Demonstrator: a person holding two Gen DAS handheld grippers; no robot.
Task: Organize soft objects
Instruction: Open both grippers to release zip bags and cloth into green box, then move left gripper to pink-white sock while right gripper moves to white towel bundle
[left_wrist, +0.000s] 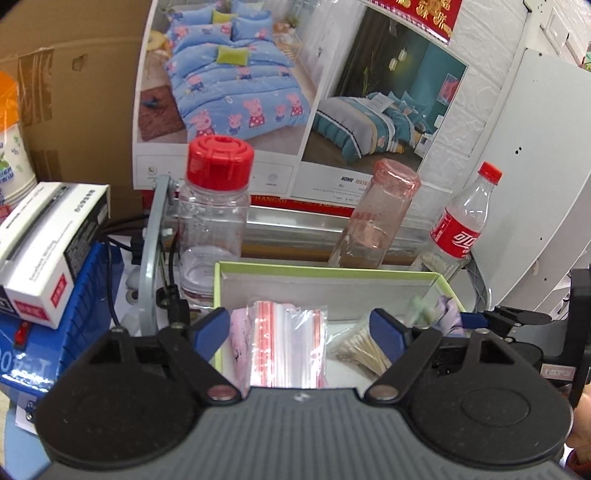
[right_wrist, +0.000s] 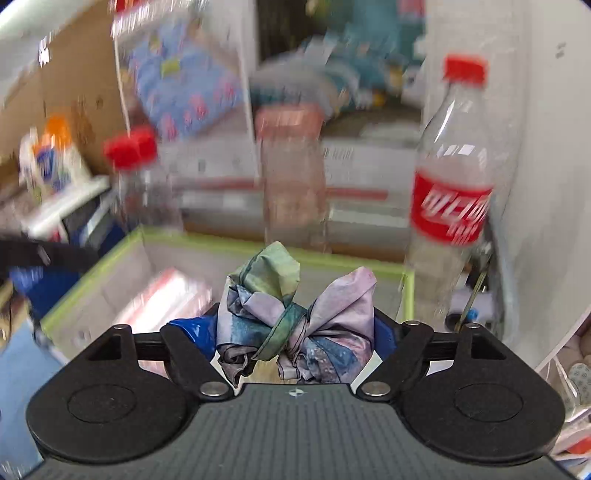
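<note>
A green-rimmed box (left_wrist: 332, 268) sits on a cluttered counter before bottles and a bedding poster (left_wrist: 236, 74). The left gripper (left_wrist: 299, 328) gapes empty over bags (left_wrist: 288, 343); the right gripper (right_wrist: 295, 332) brackets a knotted cloth (right_wrist: 291, 317), grip unclear.

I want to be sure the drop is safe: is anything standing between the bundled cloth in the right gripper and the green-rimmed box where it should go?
Nothing visible blocks it. The bundled cloth sits between the right gripper's blue fingers over the green-rimmed box. The bottles stand behind the box.
</note>
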